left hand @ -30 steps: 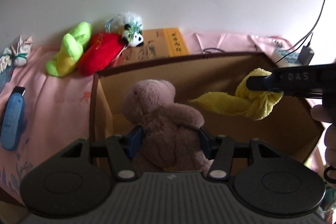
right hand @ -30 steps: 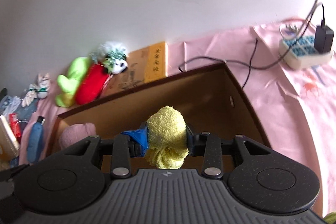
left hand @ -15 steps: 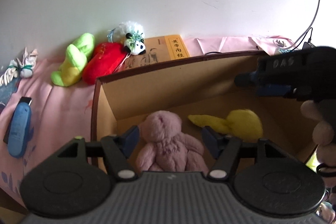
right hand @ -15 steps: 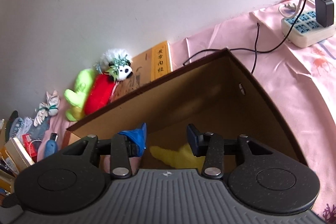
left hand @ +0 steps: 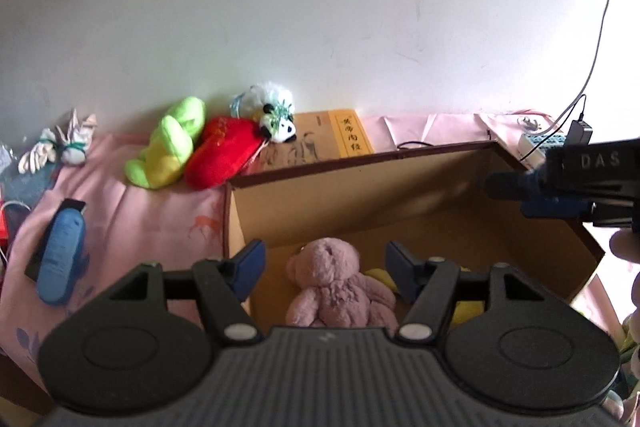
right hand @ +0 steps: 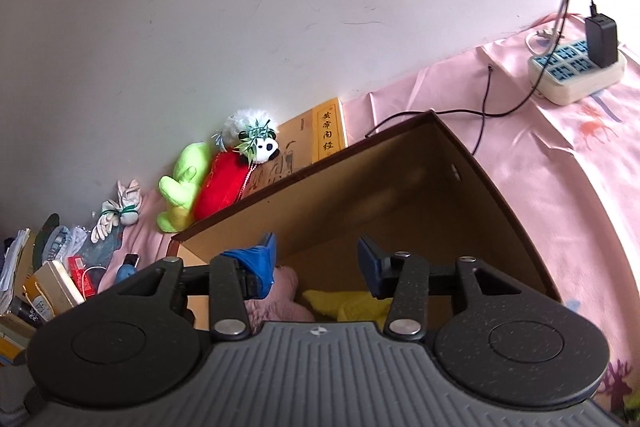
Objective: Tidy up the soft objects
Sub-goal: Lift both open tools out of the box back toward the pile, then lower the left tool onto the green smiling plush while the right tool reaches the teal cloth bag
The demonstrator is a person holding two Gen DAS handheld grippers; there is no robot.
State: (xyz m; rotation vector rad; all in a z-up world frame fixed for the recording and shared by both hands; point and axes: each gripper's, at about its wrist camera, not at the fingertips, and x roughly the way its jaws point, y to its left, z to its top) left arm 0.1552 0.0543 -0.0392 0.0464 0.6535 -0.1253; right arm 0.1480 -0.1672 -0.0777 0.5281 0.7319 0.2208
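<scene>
Two toys, my pink bear and yellow plush, lie in the box; both claws gape empty, having just been opening; green, red and panda plush wait outside.

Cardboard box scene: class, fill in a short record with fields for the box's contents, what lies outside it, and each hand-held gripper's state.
box: cardboard box, open top
inside: pink teddy bear; yellow towel beside it
outside, by wall: green plush; red plush; panda plush
left hand-held gripper: open, holds nothing
right hand-held gripper: open, jaws have just been opening, nothing between them
</scene>
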